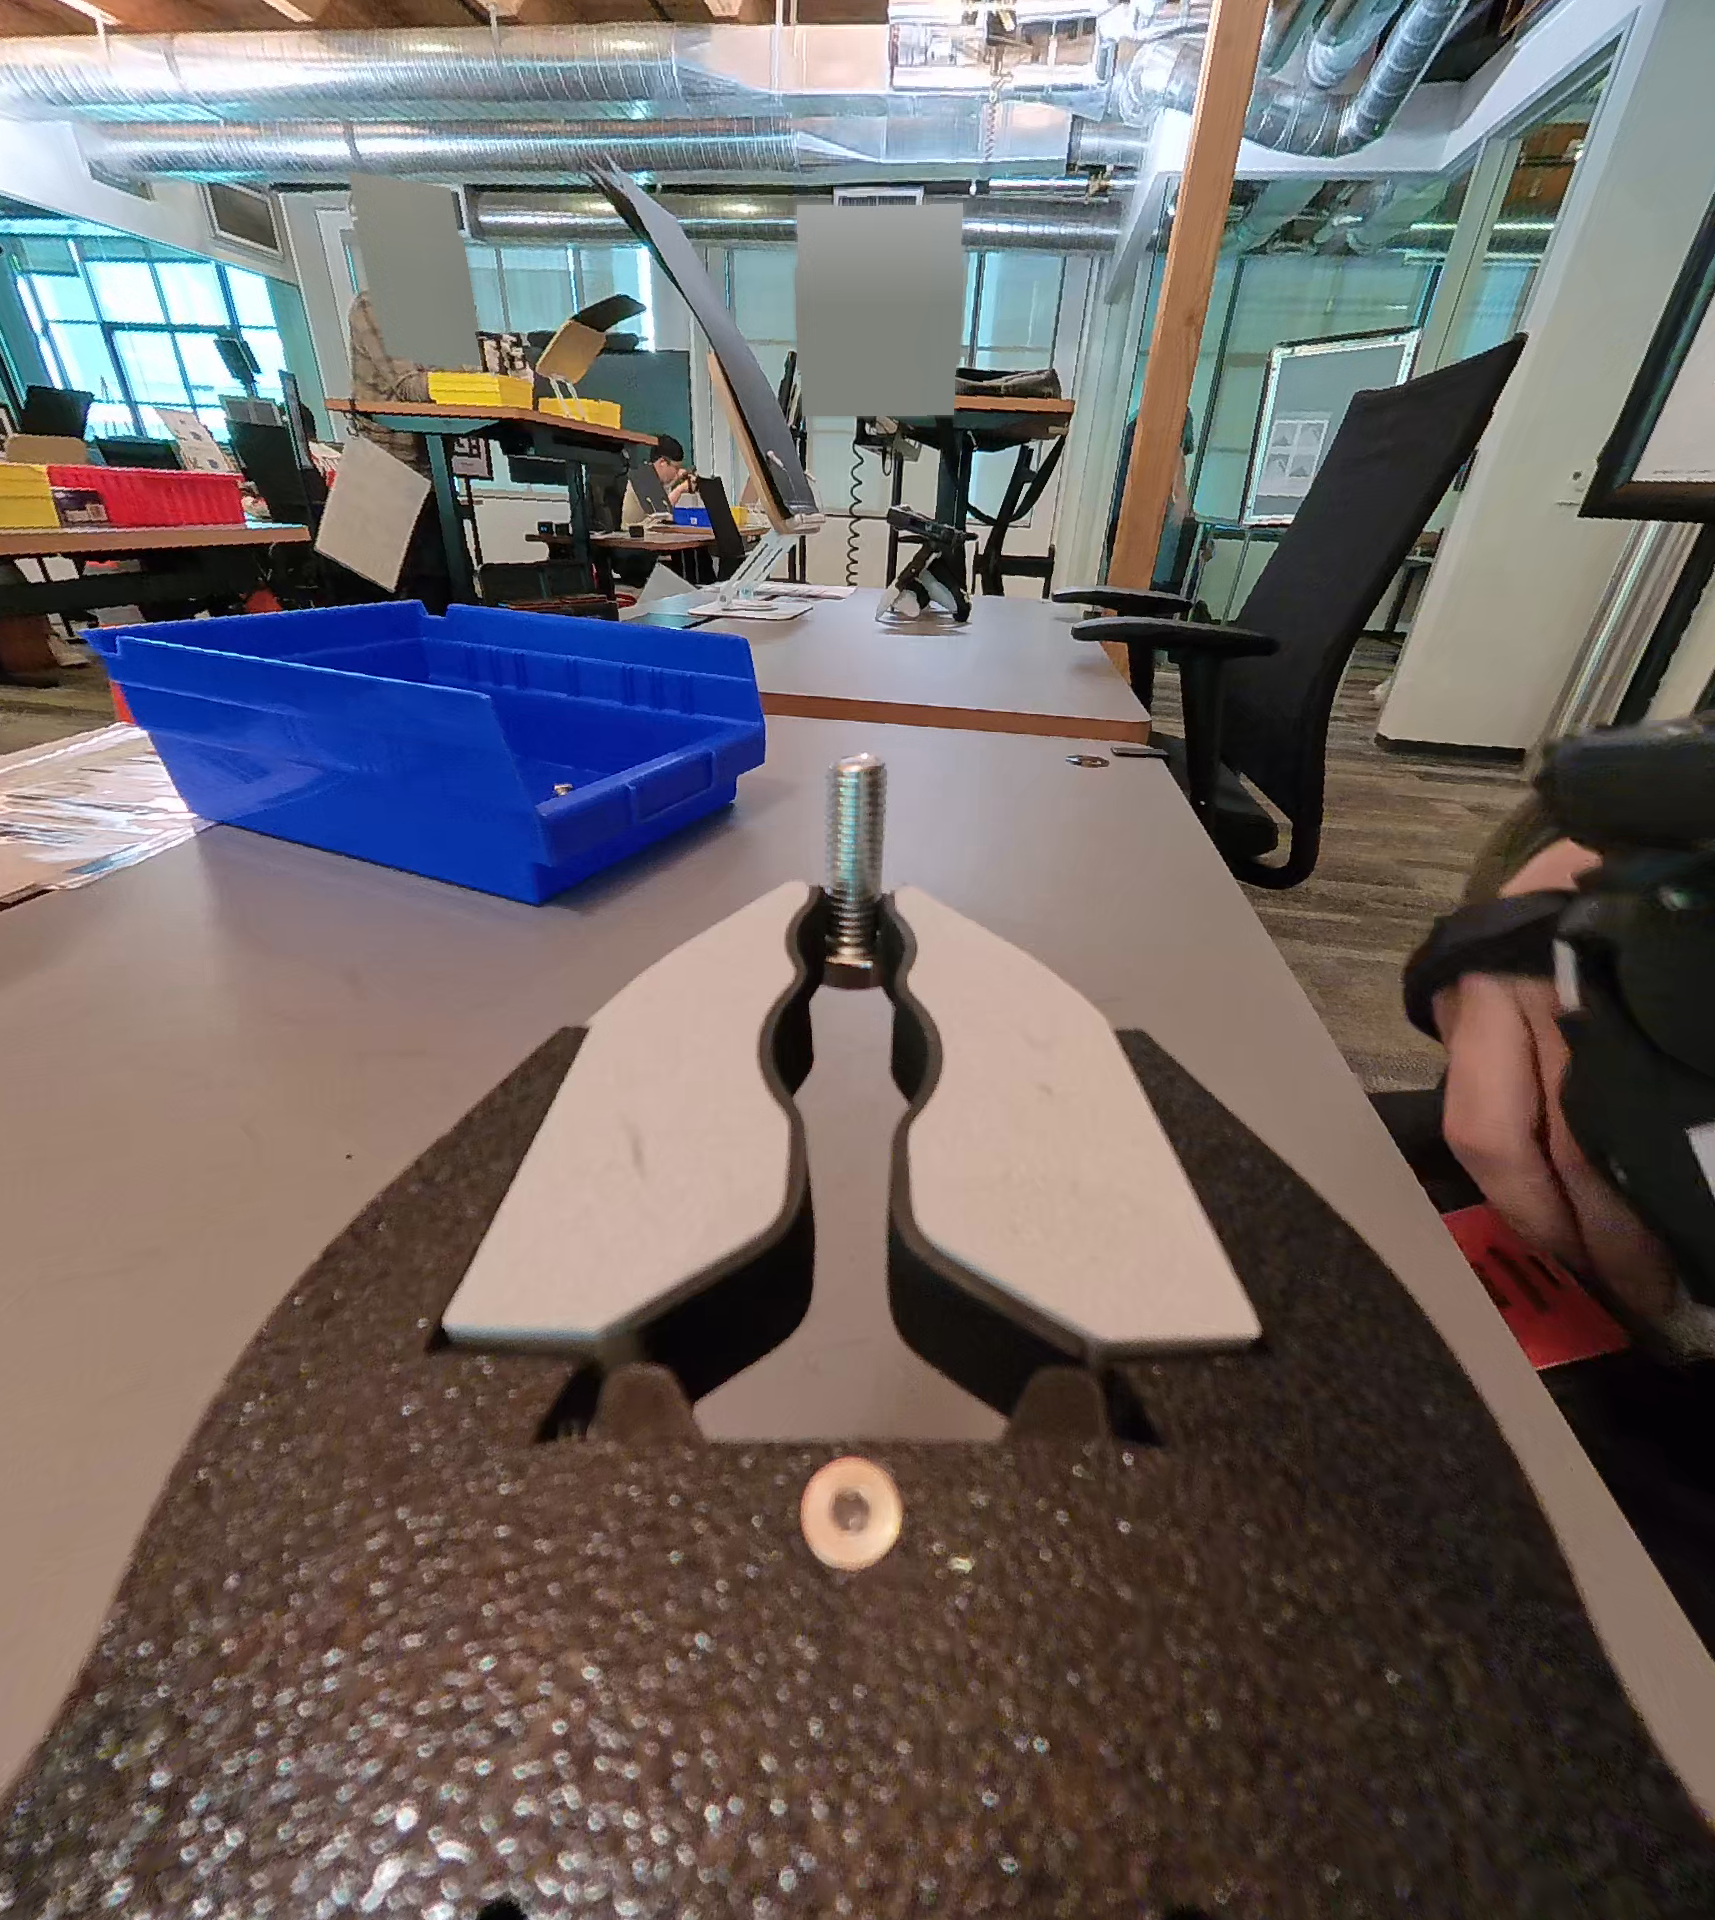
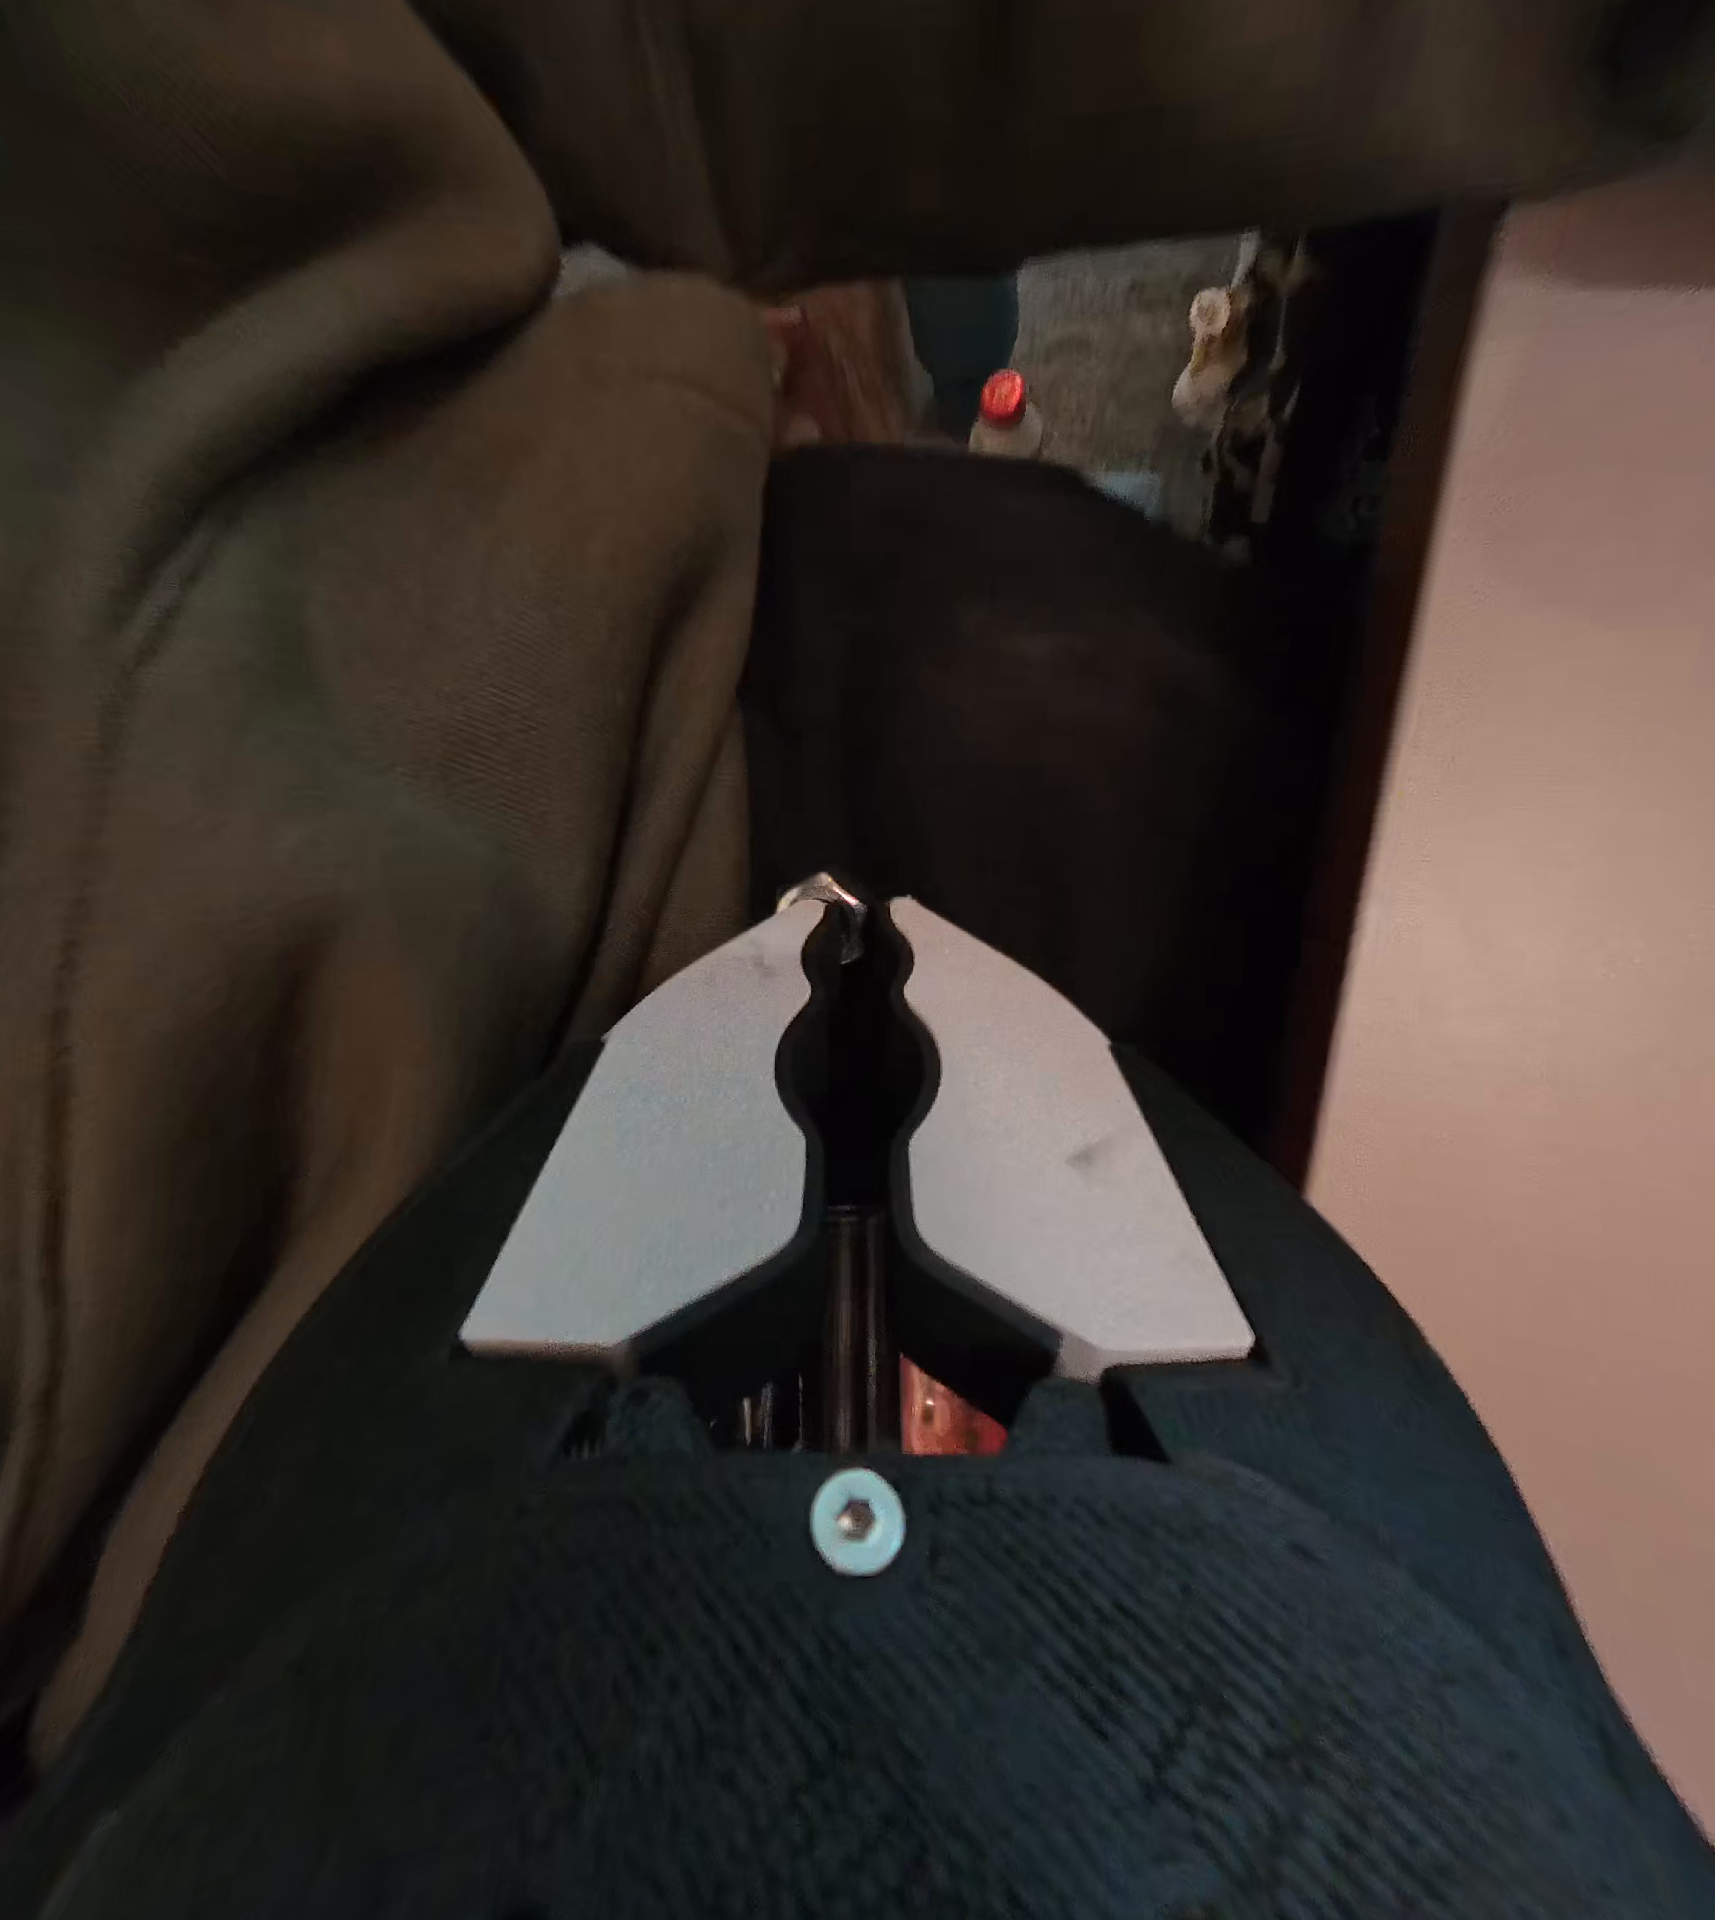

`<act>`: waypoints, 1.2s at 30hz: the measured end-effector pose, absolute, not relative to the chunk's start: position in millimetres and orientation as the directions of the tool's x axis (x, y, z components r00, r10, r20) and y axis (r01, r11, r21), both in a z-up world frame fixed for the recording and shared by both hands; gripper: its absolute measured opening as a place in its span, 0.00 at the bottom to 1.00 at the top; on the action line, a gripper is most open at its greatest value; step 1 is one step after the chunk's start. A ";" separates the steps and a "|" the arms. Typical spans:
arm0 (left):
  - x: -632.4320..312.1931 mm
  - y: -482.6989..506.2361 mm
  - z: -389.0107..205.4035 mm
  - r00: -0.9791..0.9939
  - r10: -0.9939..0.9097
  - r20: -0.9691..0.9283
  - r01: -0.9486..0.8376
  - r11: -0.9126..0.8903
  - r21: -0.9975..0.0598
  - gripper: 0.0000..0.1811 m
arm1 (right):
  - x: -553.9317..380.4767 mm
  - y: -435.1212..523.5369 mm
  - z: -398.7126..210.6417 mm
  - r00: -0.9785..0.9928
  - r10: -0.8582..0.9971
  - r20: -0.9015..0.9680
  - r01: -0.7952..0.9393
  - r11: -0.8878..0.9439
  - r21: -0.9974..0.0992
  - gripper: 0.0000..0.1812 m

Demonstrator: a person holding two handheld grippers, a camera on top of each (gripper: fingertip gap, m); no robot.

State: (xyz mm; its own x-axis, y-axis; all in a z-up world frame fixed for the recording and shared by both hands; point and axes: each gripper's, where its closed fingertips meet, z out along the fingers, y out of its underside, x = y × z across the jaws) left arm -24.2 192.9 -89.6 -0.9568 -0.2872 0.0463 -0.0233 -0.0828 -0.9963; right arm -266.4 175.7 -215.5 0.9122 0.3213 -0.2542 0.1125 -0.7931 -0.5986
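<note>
My left gripper (image 1: 851,935) is shut on a silver bolt (image 1: 855,831). It grips the bolt near its head, and the threaded shaft stands upright above the fingertips, over the grey table (image 1: 209,1039). My right gripper (image 2: 848,920) is shut on a small silver metal piece (image 2: 825,896), perhaps a nut or washer, pinched at its tips. It is off the table's right edge, close to a person's olive sleeve (image 2: 261,727), and it shows blurred at the right of the left wrist view (image 1: 1684,987), held by a hand (image 1: 1518,1122).
A blue plastic bin (image 1: 437,727) stands on the table to the far left, with a small metal part (image 1: 562,790) inside. Clear plastic bags (image 1: 22,810) lie left of it. A black office chair (image 1: 1331,582) stands beyond the table's right edge. A washer (image 1: 1087,761) lies at the far edge.
</note>
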 end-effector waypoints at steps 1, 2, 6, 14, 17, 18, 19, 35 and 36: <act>-24.0 193.4 -89.2 -0.956 -0.289 0.047 -0.023 -0.087 -0.996 0.05 | -259.9 176.1 -205.1 0.918 0.313 -0.244 0.093 -0.767 -0.635 0.04; -23.6 194.2 -88.6 -0.955 -0.292 0.049 -0.023 -0.093 -0.995 0.05 | -249.6 175.7 -193.1 0.928 0.292 -0.231 0.066 -0.739 -0.670 0.03; -18.3 201.0 -84.5 -0.943 -0.321 0.084 -0.040 -0.140 -0.989 0.05 | -156.7 168.1 -160.4 0.998 0.041 -0.044 -0.003 -0.706 -0.708 0.03; -1.7 234.3 -76.4 -0.882 -0.464 0.087 -0.056 -0.081 -0.995 0.05 | -19.0 176.4 -199.0 0.997 -0.002 0.072 0.030 -0.897 -0.441 0.03; 1.5 244.1 -79.0 -0.877 -0.474 0.080 -0.054 -0.070 -0.996 0.05 | -9.0 191.7 -203.0 0.998 0.055 0.014 0.055 -0.897 -0.438 0.05; 3.1 245.5 -79.6 -0.879 -0.466 0.100 -0.064 -0.091 -0.994 0.05 | -7.4 195.2 -203.3 0.999 0.053 -0.015 0.041 -0.896 -0.442 0.08; 5.7 246.2 -79.3 -0.882 -0.456 0.119 -0.072 -0.118 -0.990 0.05 | -5.6 195.8 -203.6 0.998 0.057 -0.025 0.041 -0.902 -0.431 0.10; 76.6 226.8 -48.8 -0.885 -0.444 0.139 -0.059 -0.189 -0.980 0.05 | 14.2 183.4 -181.6 0.994 0.001 0.112 0.056 -0.871 -0.488 0.22; 77.1 226.7 -53.0 -0.882 -0.448 0.145 -0.066 -0.187 -0.980 0.05 | 17.2 182.5 -187.0 0.991 -0.005 0.131 0.056 -0.885 -0.463 0.22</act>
State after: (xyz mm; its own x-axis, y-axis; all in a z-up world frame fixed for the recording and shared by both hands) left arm 77.1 226.7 -53.0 -0.8821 -0.4483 0.1450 -0.0662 -0.1867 -0.9802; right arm 17.2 182.5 -187.0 0.9914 -0.0051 0.1306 0.0564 -0.8847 -0.4628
